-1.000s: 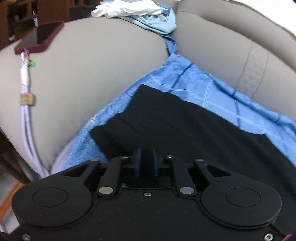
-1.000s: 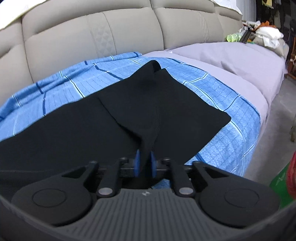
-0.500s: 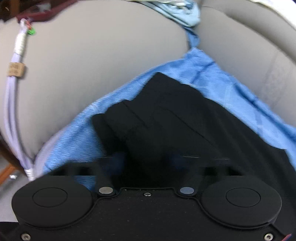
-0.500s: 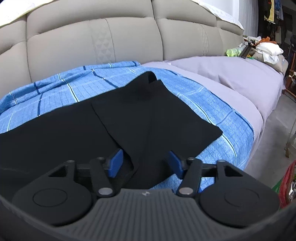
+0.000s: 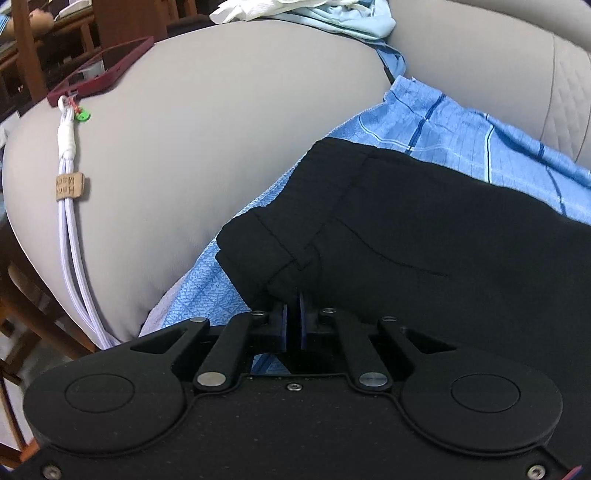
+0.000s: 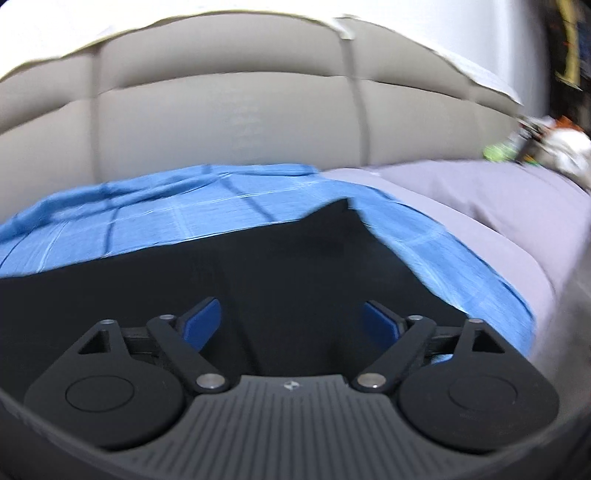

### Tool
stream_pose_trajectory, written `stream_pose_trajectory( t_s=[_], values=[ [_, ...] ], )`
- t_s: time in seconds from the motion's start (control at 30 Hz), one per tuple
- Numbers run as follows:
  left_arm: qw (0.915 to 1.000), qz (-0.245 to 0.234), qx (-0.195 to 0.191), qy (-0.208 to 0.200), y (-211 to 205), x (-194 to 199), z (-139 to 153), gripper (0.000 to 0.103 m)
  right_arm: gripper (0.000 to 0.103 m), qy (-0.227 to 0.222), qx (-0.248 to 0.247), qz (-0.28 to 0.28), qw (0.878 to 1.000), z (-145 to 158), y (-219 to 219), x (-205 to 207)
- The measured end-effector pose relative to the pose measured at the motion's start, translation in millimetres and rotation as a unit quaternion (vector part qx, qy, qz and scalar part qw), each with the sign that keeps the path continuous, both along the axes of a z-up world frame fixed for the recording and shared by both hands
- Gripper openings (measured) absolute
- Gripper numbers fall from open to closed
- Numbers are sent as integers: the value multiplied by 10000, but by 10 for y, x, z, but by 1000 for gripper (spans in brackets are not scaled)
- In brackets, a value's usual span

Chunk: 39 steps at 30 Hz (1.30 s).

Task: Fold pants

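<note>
The black pants [image 5: 424, 229] lie on a blue checked sheet [image 5: 461, 129] spread over a sofa seat. In the left wrist view my left gripper [image 5: 293, 314] sits at the near corner of the waistband. Its jaws are closing, and the blue pads [image 5: 283, 321] are almost together with the fabric edge pinched at their tips. In the right wrist view, which is blurred, my right gripper [image 6: 291, 314] hovers over the pants [image 6: 288, 266]. Its jaws are opening wide, and the cloth lies flat below them with nothing held.
A grey padded armrest [image 5: 221, 129] rises left of the sheet, bearing a phone in a red case [image 5: 99, 70] with a lavender cord [image 5: 72, 229] hanging down. Loose clothes [image 5: 314, 11] lie on top. The sofa back [image 6: 240, 122] stands behind, with a lavender cover [image 6: 498, 206] to the right.
My left gripper sank to the waistband corner and closed on it. My right gripper let go of the raised pant leg and spread wide; the fabric dropped flat.
</note>
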<state>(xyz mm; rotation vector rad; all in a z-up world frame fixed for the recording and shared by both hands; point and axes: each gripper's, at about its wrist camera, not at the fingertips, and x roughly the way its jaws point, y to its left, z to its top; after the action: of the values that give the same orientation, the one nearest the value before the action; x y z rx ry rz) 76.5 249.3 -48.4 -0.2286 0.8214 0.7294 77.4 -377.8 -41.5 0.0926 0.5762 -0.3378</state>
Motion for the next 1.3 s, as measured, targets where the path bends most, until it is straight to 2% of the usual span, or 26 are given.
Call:
stream_pose_trajectory(
  t_s=[0.1,0.17,0.23,0.33,0.43,0.53,0.63,0.7,0.77,0.83,0.93,1.03,1.13,1.2,1.3],
  values=[
    [10000,-14,35,80,-17,18,-7,8,90,298,-25,95,9995,-127,51,221],
    [9999,-39,66,107,-30,20,-22,8,78,486,-24,-26,9988,-209,11,308],
    [9998,-74,113,135,-41,30,-37,8,76,438,-5,-456,9980,-209,-118,298],
    [9997,-80,151,150,-55,56,-58,8,63,457,94,-1212,9915,-187,-388,218],
    [9997,-84,151,153,-57,57,-66,8,61,454,300,-1693,9841,-196,-659,79],
    [9997,-75,159,164,-55,56,-67,8,58,512,295,-2040,9772,-228,-835,-51],
    [9998,-73,144,149,-54,45,-67,8,58,574,460,-2506,9653,-221,-991,-140],
    [9999,-69,99,115,-40,23,-55,8,64,578,498,-2758,9582,-199,-1034,-203],
    [10000,-70,38,49,-25,-14,-17,10,67,538,448,-2885,9549,-134,-988,-249],
    [10000,-68,7,-47,-9,-76,60,14,72,399,355,-2845,9572,-31,-876,-254],
    [9992,-128,299,-239,-87,-176,230,21,80,18,356,-2463,9685,164,-625,-162],
    [9945,-357,837,-513,-290,-242,438,24,85,-322,533,-1599,9852,298,-201,26],
    [9889,-714,964,-879,-492,-289,599,32,88,-561,685,-403,9953,313,396,273],
    [9852,-1050,822,-1079,-641,-270,637,34,88,-615,807,443,9939,260,870,449],
    [9818,-1416,586,-1122,-822,-210,557,35,88,-457,1028,1642,9800,188,1599,706]
  ],
)
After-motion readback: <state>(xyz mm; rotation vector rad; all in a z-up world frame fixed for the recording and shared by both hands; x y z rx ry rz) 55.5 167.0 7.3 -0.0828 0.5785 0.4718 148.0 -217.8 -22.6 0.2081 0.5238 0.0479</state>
